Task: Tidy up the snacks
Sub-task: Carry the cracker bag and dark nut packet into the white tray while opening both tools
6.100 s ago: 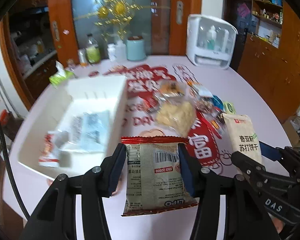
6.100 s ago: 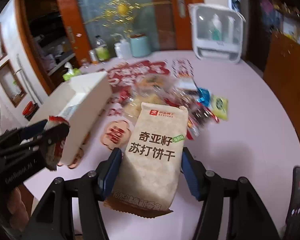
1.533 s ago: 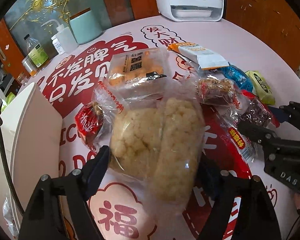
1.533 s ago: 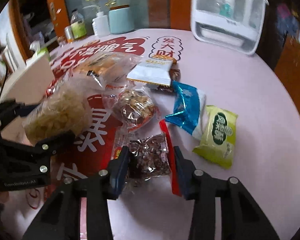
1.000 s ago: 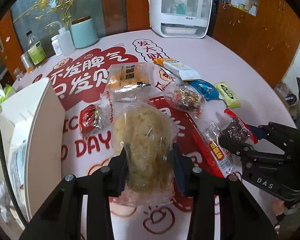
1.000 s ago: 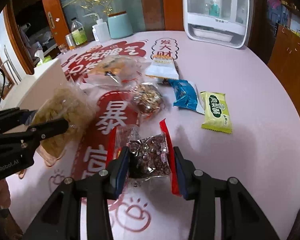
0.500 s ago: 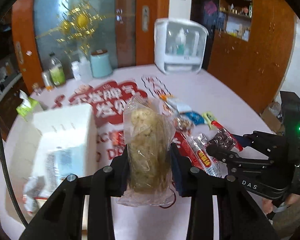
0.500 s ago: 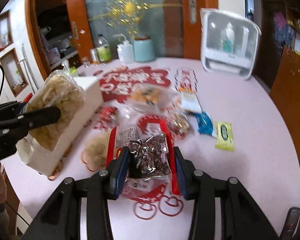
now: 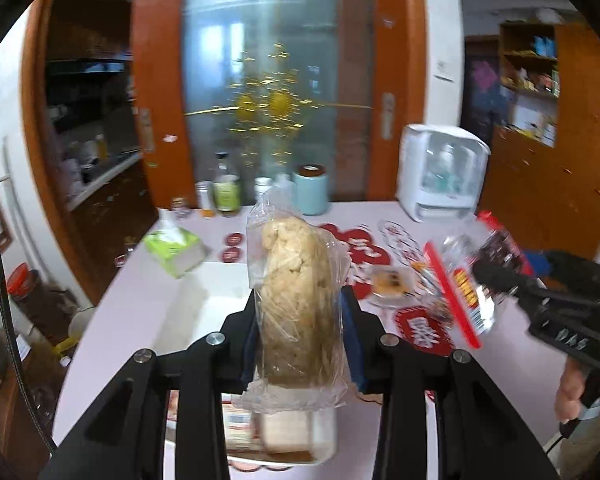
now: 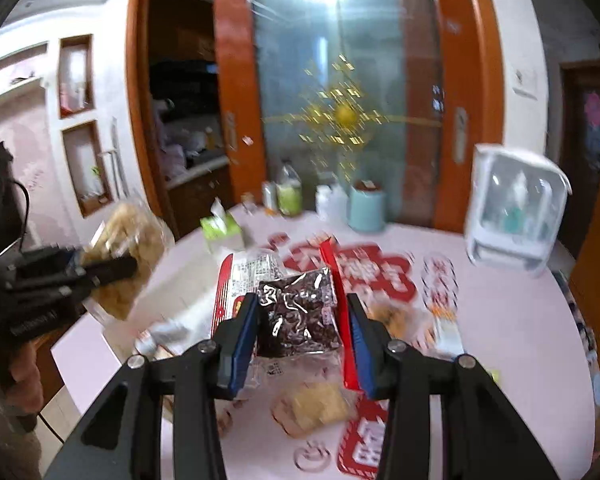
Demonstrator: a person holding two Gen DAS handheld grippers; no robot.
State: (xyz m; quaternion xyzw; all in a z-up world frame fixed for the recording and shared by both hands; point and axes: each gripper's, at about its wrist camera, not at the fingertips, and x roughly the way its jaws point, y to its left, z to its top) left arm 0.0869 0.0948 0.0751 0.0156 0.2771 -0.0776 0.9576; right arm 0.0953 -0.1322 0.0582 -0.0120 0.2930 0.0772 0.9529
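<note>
My left gripper is shut on a clear bag of pale puffed snack, held upright above the white bin, where other packets lie below it. My right gripper is shut on a red-edged clear packet of dark snack, held high over the table. The puffed-snack bag in the left gripper shows at the left of the right wrist view. The red-edged packet shows at the right of the left wrist view.
The pink round table carries loose snack packets, a green tissue box, a teal canister, bottles and a white dispenser box. Wooden cabinets stand right.
Both grippers have risen and tilted up with their packets. The left one has moved left over the white bin, and the right one has followed toward it.
</note>
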